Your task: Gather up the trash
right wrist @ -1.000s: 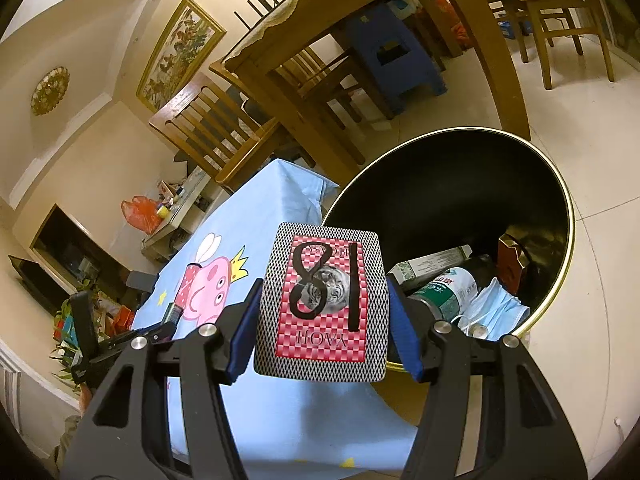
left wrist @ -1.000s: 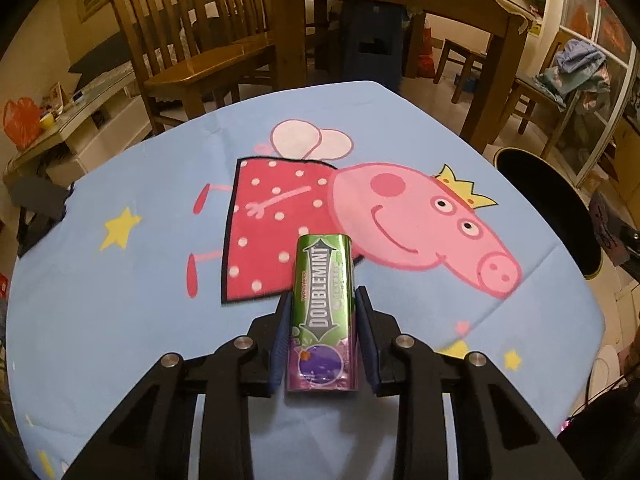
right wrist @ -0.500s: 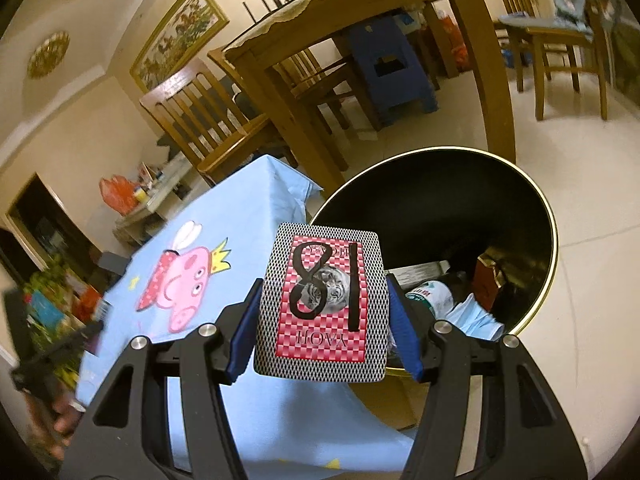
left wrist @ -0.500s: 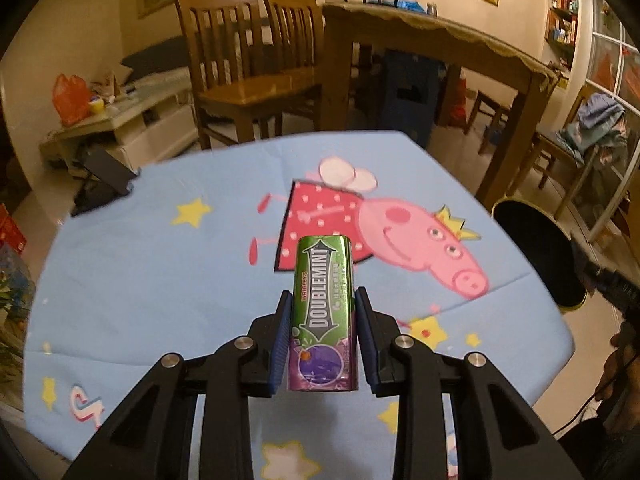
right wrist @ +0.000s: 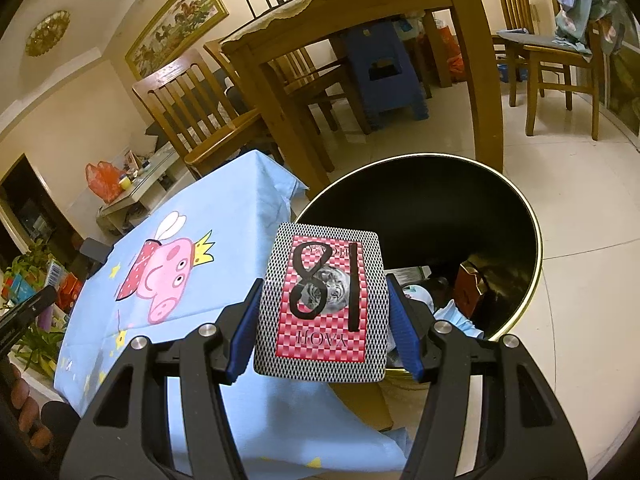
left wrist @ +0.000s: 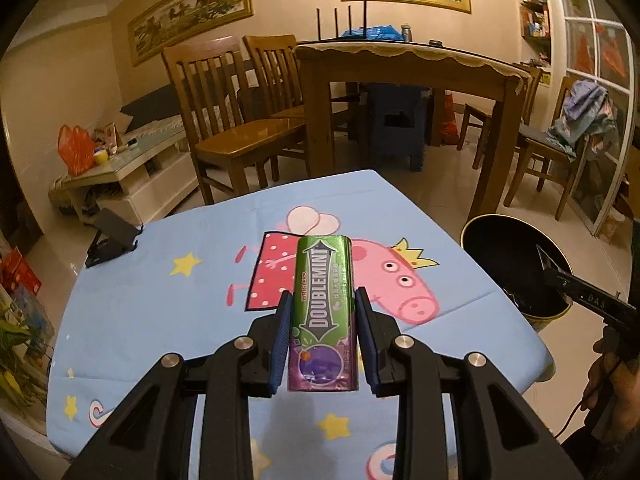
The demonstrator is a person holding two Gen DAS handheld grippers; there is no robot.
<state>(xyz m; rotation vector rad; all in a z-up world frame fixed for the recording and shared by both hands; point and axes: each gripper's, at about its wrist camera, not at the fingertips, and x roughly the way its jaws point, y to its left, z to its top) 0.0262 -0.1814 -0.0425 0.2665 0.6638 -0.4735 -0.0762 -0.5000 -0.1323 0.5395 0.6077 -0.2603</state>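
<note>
My left gripper (left wrist: pixel 323 304) is shut on a green and purple Doublemint gum box (left wrist: pixel 323 312), held above the blue cartoon-pig tablecloth (left wrist: pixel 160 312). My right gripper (right wrist: pixel 322 304) is shut on a red and grey playing-card box (right wrist: pixel 324 304), which hangs over the near rim of the black gold-rimmed trash bin (right wrist: pixel 536 240). The bin holds a bottle, a tissue (right wrist: pixel 456 316) and a brown carton (right wrist: pixel 470 288). In the left wrist view the same bin (left wrist: pixel 516 256) stands on the floor off the table's right edge, with the other gripper's arm reaching over it.
A dark phone stand (left wrist: pixel 110 238) sits at the table's far left corner. Beyond the table stand wooden chairs (left wrist: pixel 224 120), a tall wooden dining table (left wrist: pixel 400 68) with a blue stool (left wrist: pixel 394 128) under it, and a low white shelf (left wrist: pixel 128 176). A hand (left wrist: pixel 612 380) shows at the right.
The left gripper with the gum box has risen and drawn back, so more of the table and room shows. The right gripper has rolled slightly, staying over the bin's rim.
</note>
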